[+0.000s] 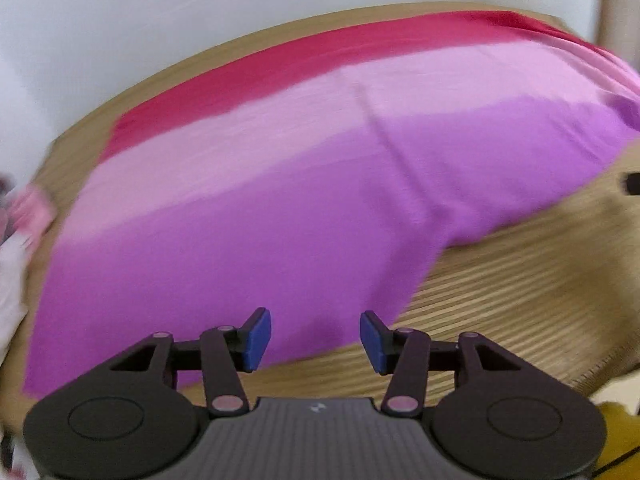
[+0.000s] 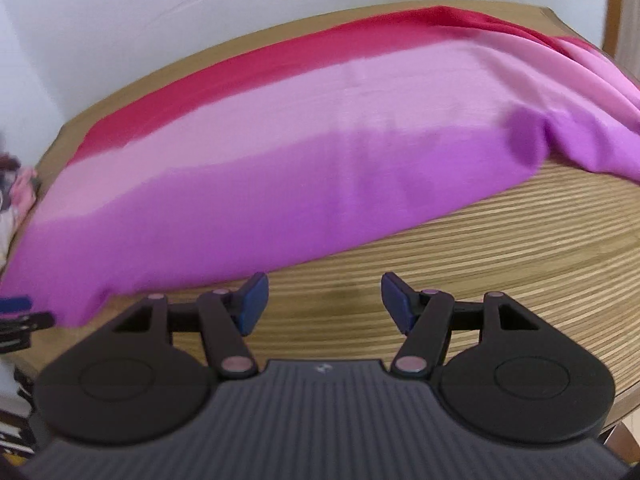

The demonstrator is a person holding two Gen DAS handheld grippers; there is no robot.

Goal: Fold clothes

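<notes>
Striped garment flat on worktop, both hand-held grippers empty.

Red, pink and purple garment (image 1: pixel 304 184) lies spread across the striped wooden worktop (image 1: pixel 520 288), slightly bunched at its right end. Left hand-held gripper (image 1: pixel 316 340) has jaws apart, nothing between them, over the cloth's near purple edge. Right hand-held gripper (image 2: pixel 325 302) is wide open and empty above bare wood, just short of the garment. Both views are motion-blurred.

Under me runs a desk (image 2: pixel 500 248) of pale wood with fine dark stripes, its far edge curving against a plain white wall (image 2: pixel 200 8). A wooden frame (image 2: pixel 612 8) stands at the right. Soft, even light, everything slightly blurred.
</notes>
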